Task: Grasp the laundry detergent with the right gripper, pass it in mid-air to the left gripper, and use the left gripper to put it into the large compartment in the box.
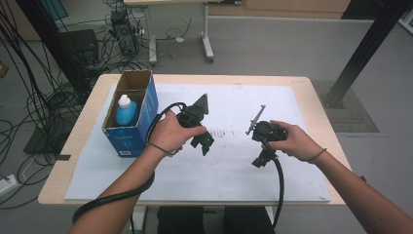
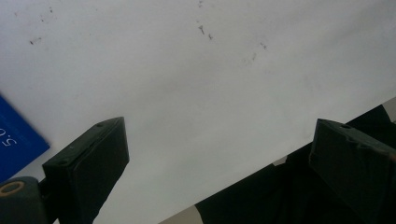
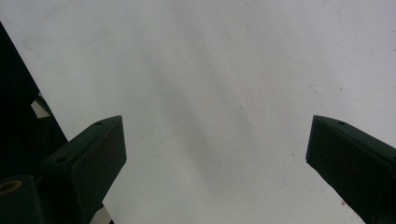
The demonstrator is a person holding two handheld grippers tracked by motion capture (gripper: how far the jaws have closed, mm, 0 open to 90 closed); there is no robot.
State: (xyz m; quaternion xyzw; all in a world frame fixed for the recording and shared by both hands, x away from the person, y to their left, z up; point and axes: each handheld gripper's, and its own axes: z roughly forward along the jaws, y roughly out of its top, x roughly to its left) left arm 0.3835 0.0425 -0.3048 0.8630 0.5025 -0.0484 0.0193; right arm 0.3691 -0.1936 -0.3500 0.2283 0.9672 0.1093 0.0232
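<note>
Above the white sheet (image 1: 234,170), I hold both grippers with jaws apart and empty: left gripper (image 1: 204,145) near the box (image 1: 131,139), right gripper (image 1: 259,161) farther off.

High view looks forward and down from above the person's side onto the whole tabletop (image 1: 311,97). Both gripper views ride close, facing down on the white sheet (image 1: 234,170), shared by all three; left one catches the blue box (image 2: 14,140).
</note>
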